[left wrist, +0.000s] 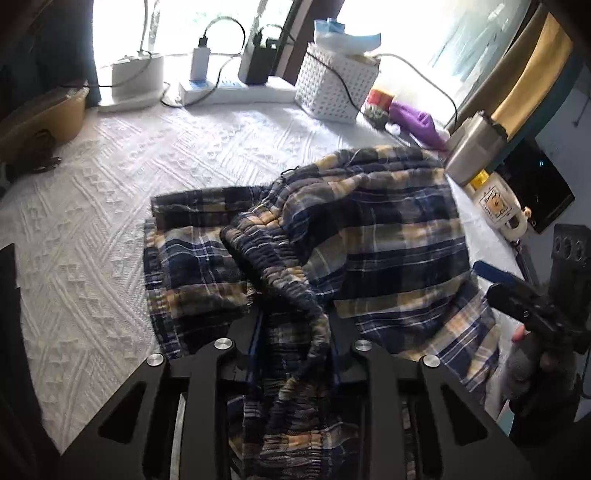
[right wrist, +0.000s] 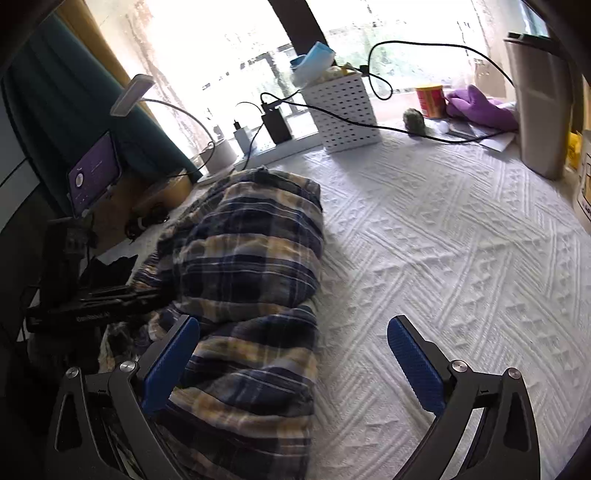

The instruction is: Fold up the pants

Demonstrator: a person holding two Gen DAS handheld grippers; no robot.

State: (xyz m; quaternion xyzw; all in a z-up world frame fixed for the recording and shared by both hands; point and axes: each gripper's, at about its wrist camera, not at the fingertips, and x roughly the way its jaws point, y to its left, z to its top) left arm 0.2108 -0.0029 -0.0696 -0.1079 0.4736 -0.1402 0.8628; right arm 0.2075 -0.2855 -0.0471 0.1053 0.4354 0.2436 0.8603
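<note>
Left hand-held gripper [left wrist: 293, 332] clamped the pants [left wrist: 332, 236] waistband at lower centre; right hand-held gripper [right wrist: 295, 365] stood apart, bare table [right wrist: 461, 258] at right.

Daylight pours through the window [left wrist: 207, 33] behind the surface [left wrist: 110, 177], blown out to pure white glare in both views. The near foreground sits darker, shadows soft. Fisheye bending curves the edges, corners fall black, and detail is slightly soft throughout.
</note>
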